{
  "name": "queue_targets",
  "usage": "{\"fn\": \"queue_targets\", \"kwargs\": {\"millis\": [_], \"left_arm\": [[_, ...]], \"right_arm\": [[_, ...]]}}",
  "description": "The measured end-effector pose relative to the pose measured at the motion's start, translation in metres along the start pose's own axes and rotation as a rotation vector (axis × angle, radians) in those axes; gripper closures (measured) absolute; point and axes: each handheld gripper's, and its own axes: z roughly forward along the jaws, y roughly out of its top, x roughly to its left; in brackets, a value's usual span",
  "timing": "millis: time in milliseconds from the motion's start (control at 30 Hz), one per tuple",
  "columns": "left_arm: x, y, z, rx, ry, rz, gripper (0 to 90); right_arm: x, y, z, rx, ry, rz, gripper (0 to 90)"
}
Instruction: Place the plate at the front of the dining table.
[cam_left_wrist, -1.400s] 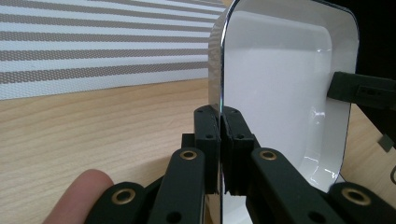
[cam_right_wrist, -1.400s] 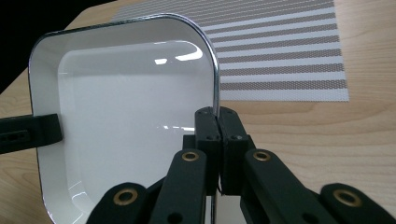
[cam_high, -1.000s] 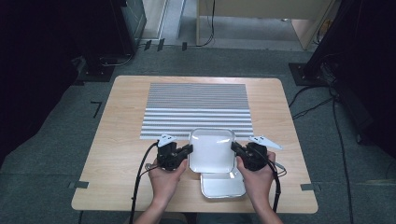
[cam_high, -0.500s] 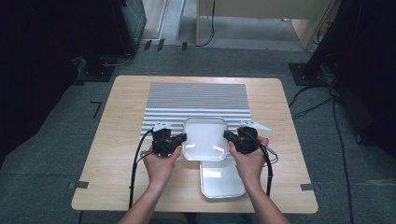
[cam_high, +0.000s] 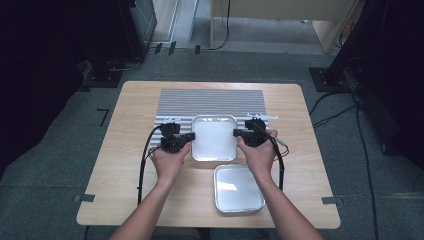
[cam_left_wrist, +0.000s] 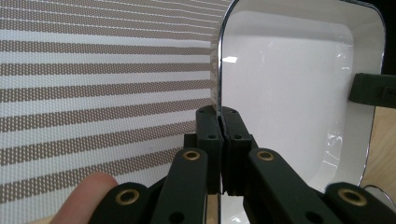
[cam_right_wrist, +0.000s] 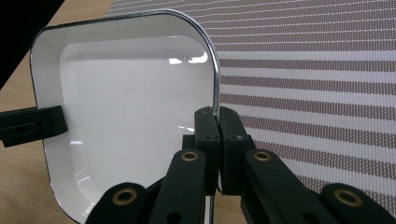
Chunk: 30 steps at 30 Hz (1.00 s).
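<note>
while both hands carry it level over the wooden table (cam_high: 135, 165), the white enamel tray (cam_high: 214, 137) hangs above the near edge of the striped mat (cam_high: 210, 102), just past centre toward twelve o'clock in the high view. the left gripper (cam_high: 176, 141) pinches the tray's thin rim at nine o'clock, the right gripper (cam_high: 248, 134) pinches it at three o'clock; the left gripper view and the right gripper view each show black jaws clamped tight on that dark-edged rim, with the opposite gripper's tip biting the far side. a second tray (cam_high: 238, 187), much the same, lies flat on the table at about five o'clock from the carried one, apart from it. the tray looks stiff, light and shallow, with a glossy glaze that is likely slippery and could chip if knocked, so the rolled rim, taken at the middle of two opposite sides, seems the soundest hold. it sits open side up, nearly square with rounded corners; its slightly longer axis runs from twelve to six o'clock, crosswise to the line between the grippers.
</note>
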Motion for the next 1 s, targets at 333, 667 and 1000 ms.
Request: {"fn": "queue_targets", "kwargs": {"millis": [333,667,1000], "left_arm": [[0.015,0.023,0.025,0.051,0.021,-0.019,89.7],[0.024,0.039,0.043,0.073,0.025,-0.039,89.7],[0.039,0.054,0.066,0.096,0.038,-0.064,89.8]], "right_arm": [[-0.006,0.022,0.028,0.037,-0.016,0.021,89.4],[-0.014,0.036,0.047,0.043,-0.013,0.042,89.4],[-0.024,0.048,0.075,0.057,-0.009,0.081,89.3]]}}
